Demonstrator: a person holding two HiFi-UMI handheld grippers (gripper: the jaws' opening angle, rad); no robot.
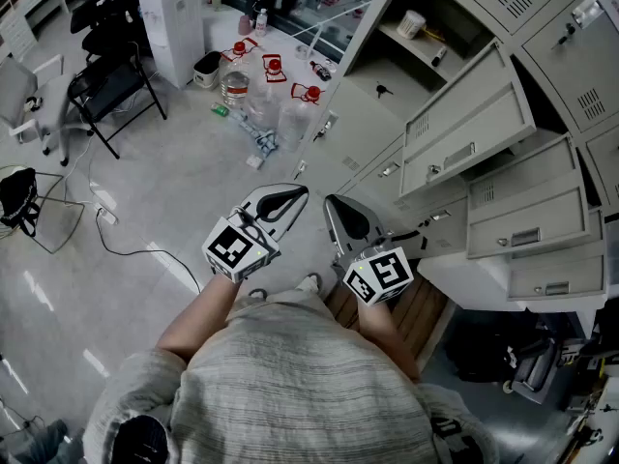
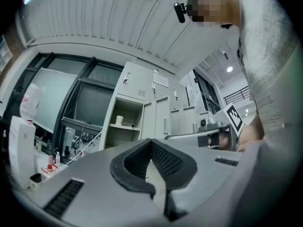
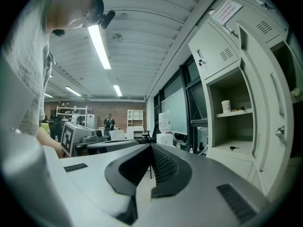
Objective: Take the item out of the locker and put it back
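Far-left floor: black chair and a loose cable, well apart from the lockers.
Floor ahead: cluster of clear bottles with red caps, near the foot of the locker bank.
Left gripper: jaws pressed together with nothing between them — pointed towards the lockers.
Right gripper: likewise closed and empty, just beside the left one.
Open locker: door swung wide, one shelf inside.
White cup: upright on that shelf, well apart from both grippers.
Small dark item: lying on the compartment floor below the shelf — too small to identify.
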